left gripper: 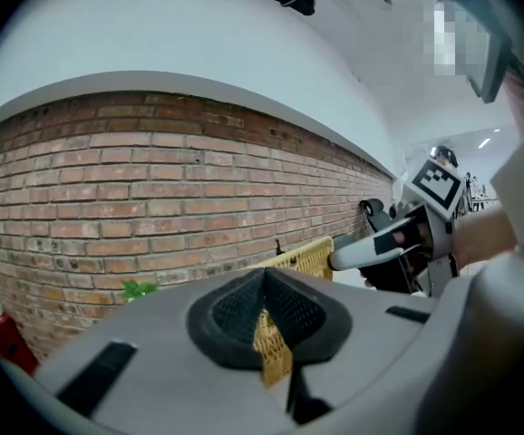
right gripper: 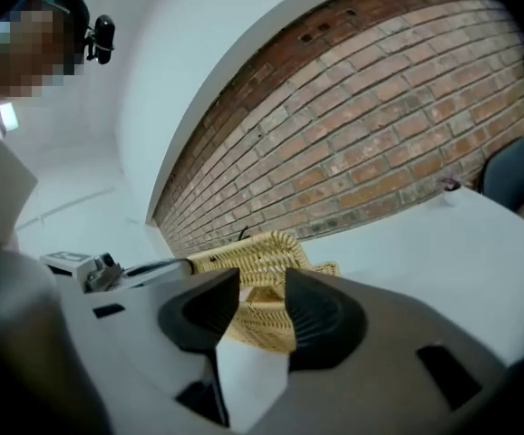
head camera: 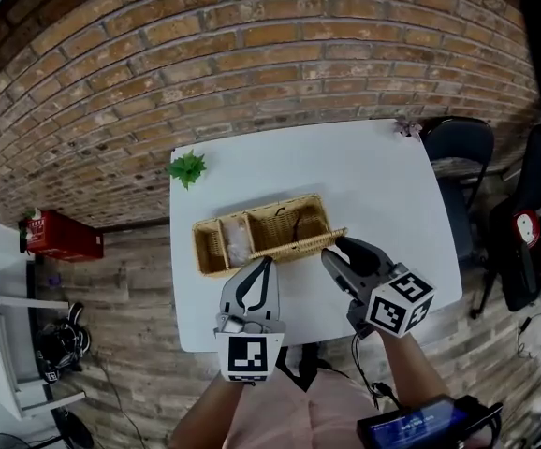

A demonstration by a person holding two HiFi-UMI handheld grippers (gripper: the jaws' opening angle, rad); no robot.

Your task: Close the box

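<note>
A small green plant [head camera: 188, 168] sat at ten o'clock from the wicker box [head camera: 270, 224], which lay left of centre on the white table [head camera: 345, 176], its two compartments open to view. At six o'clock of the box, the left gripper [head camera: 265, 262] was pinched shut on the near edge of the woven lid [head camera: 313, 244], a strip of wicker caught between its pads. The lid ran along the box's near side, not yet down. At four o'clock, the right gripper [head camera: 338, 249] stood by the lid's right end, jaws narrowly apart, with wicker showing through the gap and the pads not seen to press it.

The closing step looked barely begun. The next move likely called for swinging the lid toward twelve o'clock, over both compartments, with its right end steadied.
</note>
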